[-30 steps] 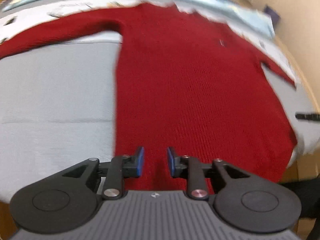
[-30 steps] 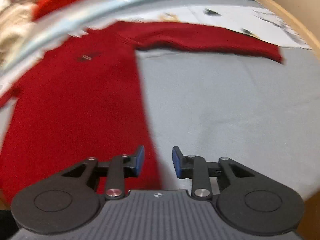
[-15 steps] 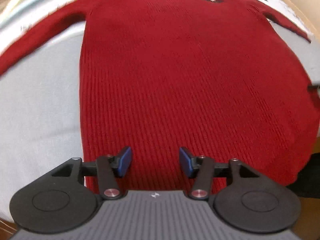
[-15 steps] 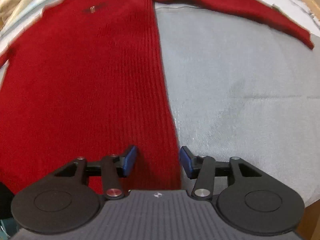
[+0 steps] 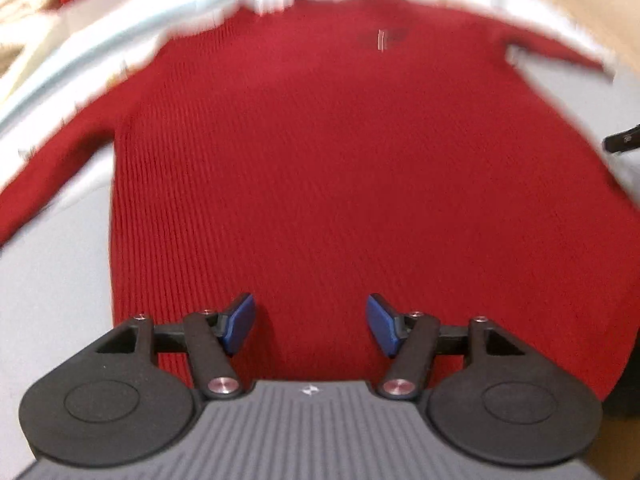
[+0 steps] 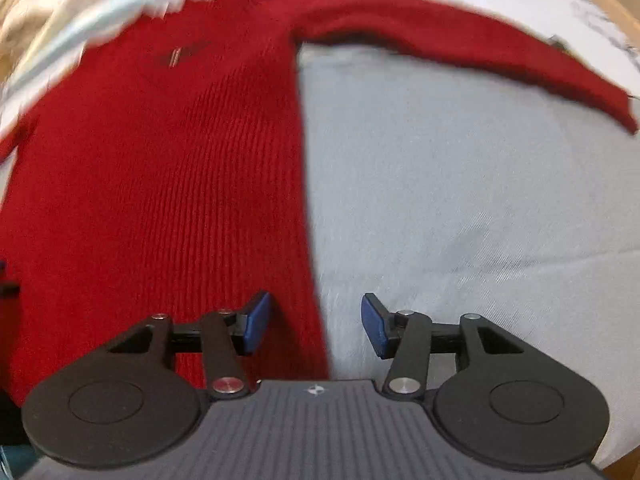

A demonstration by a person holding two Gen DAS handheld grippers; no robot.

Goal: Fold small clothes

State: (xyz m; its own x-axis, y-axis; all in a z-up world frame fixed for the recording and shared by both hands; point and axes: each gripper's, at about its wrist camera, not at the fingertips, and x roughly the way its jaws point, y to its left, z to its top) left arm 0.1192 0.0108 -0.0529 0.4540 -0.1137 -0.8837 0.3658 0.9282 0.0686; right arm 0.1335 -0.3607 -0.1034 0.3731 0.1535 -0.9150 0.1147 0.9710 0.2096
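Red sweater [image 5: 340, 168] flat on grey sheet [image 6: 460, 184], left gripper [image 5: 310, 328] and right gripper [image 6: 314, 326] jaws apart

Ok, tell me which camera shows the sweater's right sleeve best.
The right wrist view: the right sleeve runs full length across the grey sheet to its cuff. The left wrist view shows only a blurred stretch of it at the edge.

No words or numbers can be read; the small dark patch [image 5: 382, 38] on the red sweater [image 5: 340, 168] chest is too blurred.
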